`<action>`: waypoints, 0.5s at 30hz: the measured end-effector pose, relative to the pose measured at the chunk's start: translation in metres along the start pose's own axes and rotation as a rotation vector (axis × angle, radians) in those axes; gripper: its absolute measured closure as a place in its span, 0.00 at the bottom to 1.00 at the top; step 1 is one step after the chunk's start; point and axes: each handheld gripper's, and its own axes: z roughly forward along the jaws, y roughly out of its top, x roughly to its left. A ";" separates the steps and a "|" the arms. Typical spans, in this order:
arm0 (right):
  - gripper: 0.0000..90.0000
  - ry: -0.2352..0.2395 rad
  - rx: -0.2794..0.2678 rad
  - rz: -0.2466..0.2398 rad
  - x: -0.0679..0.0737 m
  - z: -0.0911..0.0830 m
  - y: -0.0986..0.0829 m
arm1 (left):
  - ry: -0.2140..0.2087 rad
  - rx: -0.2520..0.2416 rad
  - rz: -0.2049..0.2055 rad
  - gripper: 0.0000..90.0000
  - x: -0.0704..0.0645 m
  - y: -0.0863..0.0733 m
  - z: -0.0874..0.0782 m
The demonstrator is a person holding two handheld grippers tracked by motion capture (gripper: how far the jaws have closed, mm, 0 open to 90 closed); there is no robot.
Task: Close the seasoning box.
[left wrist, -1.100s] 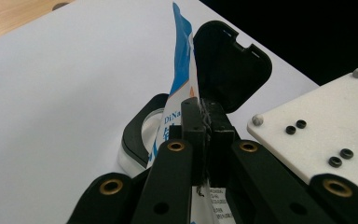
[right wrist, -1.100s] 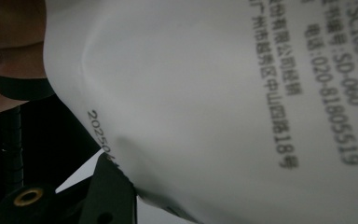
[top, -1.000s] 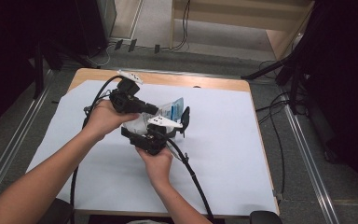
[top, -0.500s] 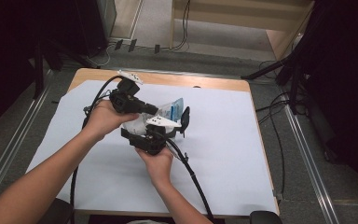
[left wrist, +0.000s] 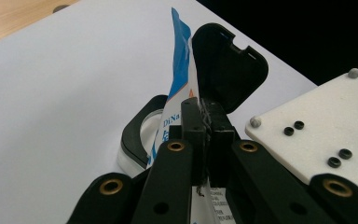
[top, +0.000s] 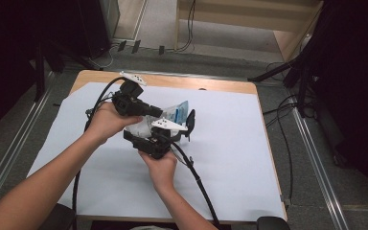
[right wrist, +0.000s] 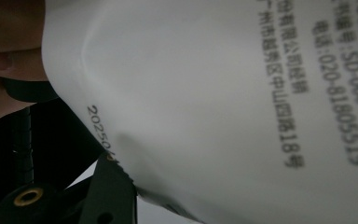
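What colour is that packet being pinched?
White with blue printing, the packet shows best in the left gripper view.

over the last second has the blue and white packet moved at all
No. In the high view the blue and white packet sits at the same spot relative to the table's wooden far edge, pinched by the left hand-held gripper.

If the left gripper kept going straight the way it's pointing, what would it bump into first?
Probably the right gripper's black jaw, standing just past the left gripper, which is shut on the blue-and-white packet. Depth is hard to judge; beyond lies the white table cover.
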 end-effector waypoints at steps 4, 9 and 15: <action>0.64 0.001 -0.006 0.006 0.000 0.000 0.001 | 0.000 0.001 0.000 1.00 0.000 0.001 0.000; 0.63 0.002 -0.005 0.011 0.000 0.000 0.001 | -0.001 0.005 0.001 1.00 -0.001 0.002 0.000; 0.63 0.004 -0.006 0.013 0.001 0.000 0.001 | -0.008 0.016 -0.005 1.00 0.000 0.002 0.000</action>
